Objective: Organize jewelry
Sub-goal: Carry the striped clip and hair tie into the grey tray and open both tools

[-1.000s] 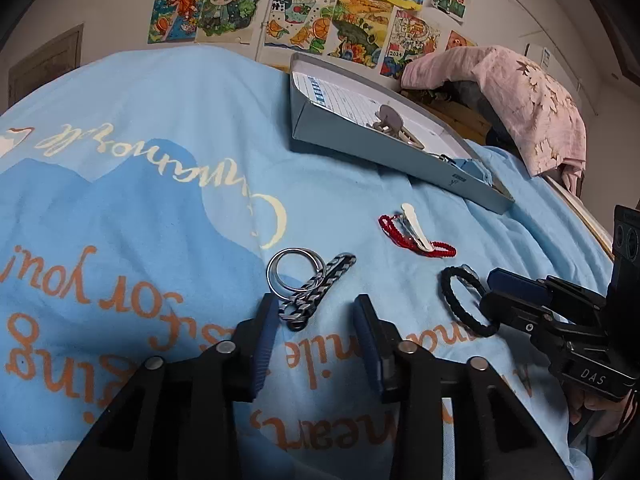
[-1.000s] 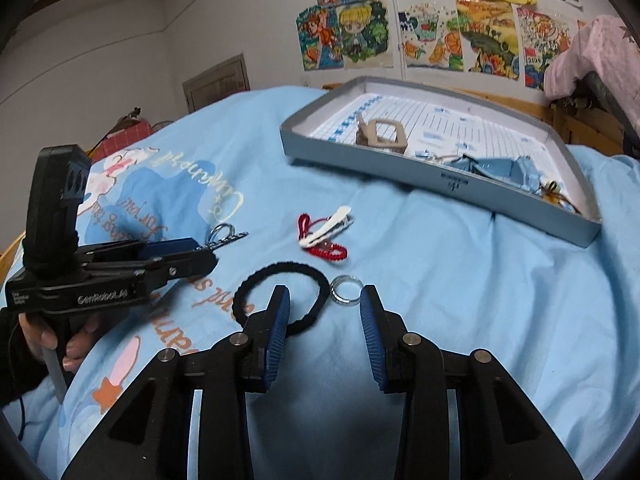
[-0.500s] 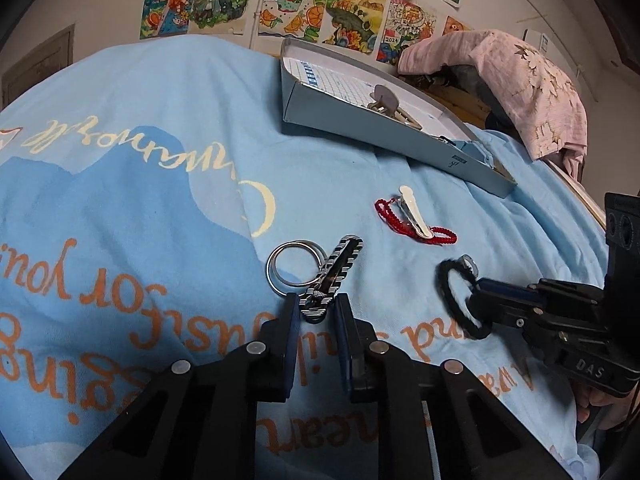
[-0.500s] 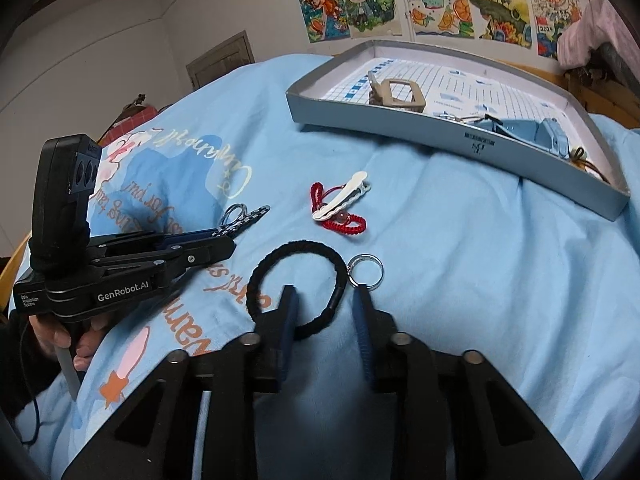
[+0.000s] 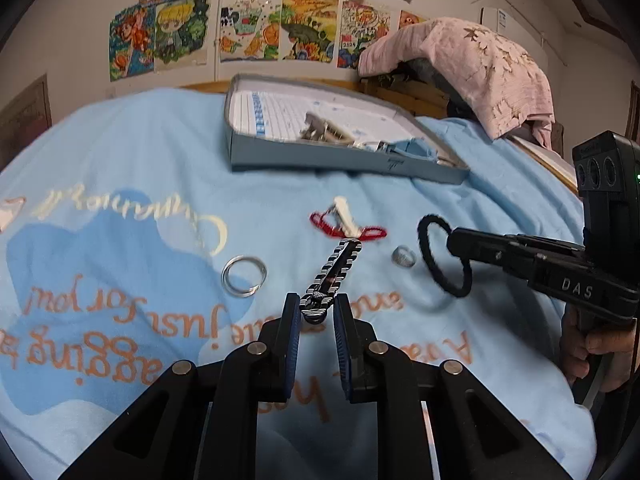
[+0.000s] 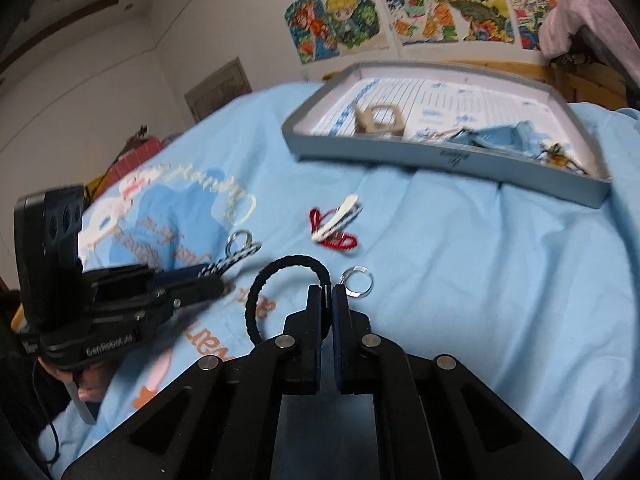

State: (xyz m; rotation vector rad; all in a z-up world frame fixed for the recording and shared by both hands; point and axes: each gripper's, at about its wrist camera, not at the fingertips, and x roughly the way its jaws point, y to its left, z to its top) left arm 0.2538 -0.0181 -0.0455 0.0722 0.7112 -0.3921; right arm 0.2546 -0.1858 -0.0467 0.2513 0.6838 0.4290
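Bedspread: light blue printed cloth is carrying everything.
Tray: grey shallow cardboard box is sitting beyond.
Right gripper: is pinching black braided hair tie.
Left gripper: is clamping black-and-white striped chain bracelet, lifted off the cloth.

Left claw pinched nearly closed; right claw clamped tight, both raised.

Both wrist views were taken low and close over the light blue printed bedsheet, facing the shared shallow grey cardboard tray.
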